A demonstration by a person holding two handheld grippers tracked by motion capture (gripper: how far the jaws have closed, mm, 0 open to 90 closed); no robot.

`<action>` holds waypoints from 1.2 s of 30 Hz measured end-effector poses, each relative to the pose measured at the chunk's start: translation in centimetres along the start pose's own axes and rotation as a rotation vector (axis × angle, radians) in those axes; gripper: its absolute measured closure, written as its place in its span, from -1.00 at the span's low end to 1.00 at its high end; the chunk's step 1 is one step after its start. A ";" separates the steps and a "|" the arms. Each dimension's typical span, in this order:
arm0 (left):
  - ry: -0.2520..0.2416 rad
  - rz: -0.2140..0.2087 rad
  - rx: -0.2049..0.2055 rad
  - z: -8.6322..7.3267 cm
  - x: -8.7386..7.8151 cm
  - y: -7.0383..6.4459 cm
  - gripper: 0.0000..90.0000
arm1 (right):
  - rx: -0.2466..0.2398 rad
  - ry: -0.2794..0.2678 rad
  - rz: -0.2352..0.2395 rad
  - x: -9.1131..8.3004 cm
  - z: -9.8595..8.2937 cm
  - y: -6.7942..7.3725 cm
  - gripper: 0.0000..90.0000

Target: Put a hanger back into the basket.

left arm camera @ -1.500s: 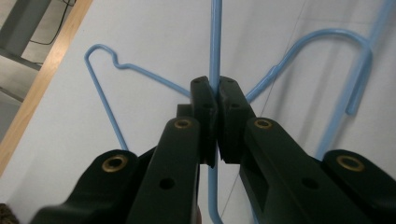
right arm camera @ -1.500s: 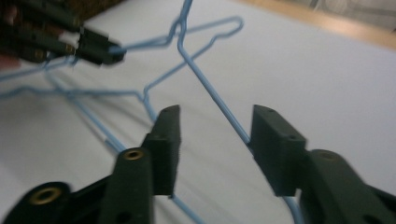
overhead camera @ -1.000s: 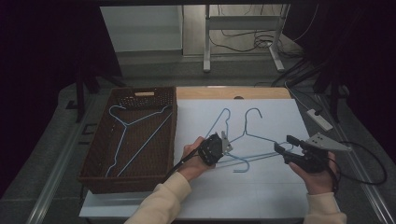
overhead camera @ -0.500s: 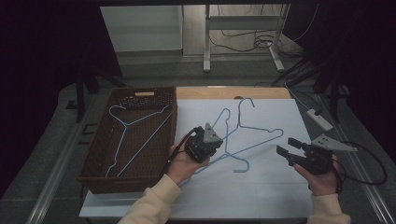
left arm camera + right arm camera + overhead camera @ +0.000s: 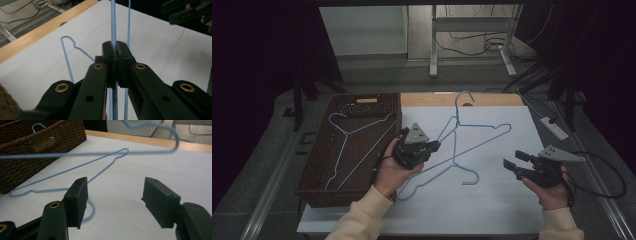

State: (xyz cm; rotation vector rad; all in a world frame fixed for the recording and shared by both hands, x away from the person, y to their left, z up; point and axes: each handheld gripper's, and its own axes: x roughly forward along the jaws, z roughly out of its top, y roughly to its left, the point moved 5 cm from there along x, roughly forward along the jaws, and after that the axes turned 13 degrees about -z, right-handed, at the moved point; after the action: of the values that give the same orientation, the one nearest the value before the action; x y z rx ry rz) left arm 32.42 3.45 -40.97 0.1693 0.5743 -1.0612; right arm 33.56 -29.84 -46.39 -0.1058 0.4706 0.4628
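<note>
- High view: left gripper (image 5: 428, 149) is clamped on the wire of a light-blue hanger (image 5: 458, 116), which is lifted off the white table (image 5: 492, 210). A second blue hanger (image 5: 447, 167) lies flat under it, its hook near the table's middle. Right gripper (image 5: 514, 164) hovers well apart at the right, jaws spread, holding nothing. Brown wicker basket (image 5: 312, 170) just left of the left hand; contents: one blue hanger (image 5: 343, 145), lying along the bottom.
- Left gripper view: jaws together on one thin blue wire (image 5: 113, 30); a second wire runs just beside it, outside the pads. Judgement: keep the squeeze firm, since thin wire may swivel; carry it flat over the basket rim so the hook does not snag the weave.
- Right gripper view: jaws apart, empty; held hanger (image 5: 147, 137) is blurred above, the flat one (image 5: 75, 168) on the table beyond, basket wall (image 5: 37, 152) at left. Judgement: this gripper could steady or take the remaining hanger.
</note>
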 end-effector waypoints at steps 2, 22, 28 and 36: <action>-0.011 0.006 -0.006 0.0 -0.8 0.2 0.94 | -0.004 0.006 0.003 0.2 -0.1 0.1 -0.16; -0.126 0.135 -0.120 -3.1 -10.9 5.1 0.94 | -0.043 0.057 0.016 1.2 -0.9 1.0 -0.16; -0.133 0.157 -0.137 -4.1 -12.3 5.9 0.94 | -0.048 0.063 0.018 1.3 -1.0 1.1 -0.16; -0.133 0.202 -0.169 -5.8 -14.2 7.3 0.94 | -0.052 0.072 0.021 1.4 -1.2 1.1 -0.16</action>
State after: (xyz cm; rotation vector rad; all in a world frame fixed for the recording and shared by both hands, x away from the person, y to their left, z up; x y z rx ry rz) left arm 31.47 20.35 -39.44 0.0076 0.5130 -0.8172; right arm 33.72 -28.49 -48.07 -0.1683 0.5308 0.4933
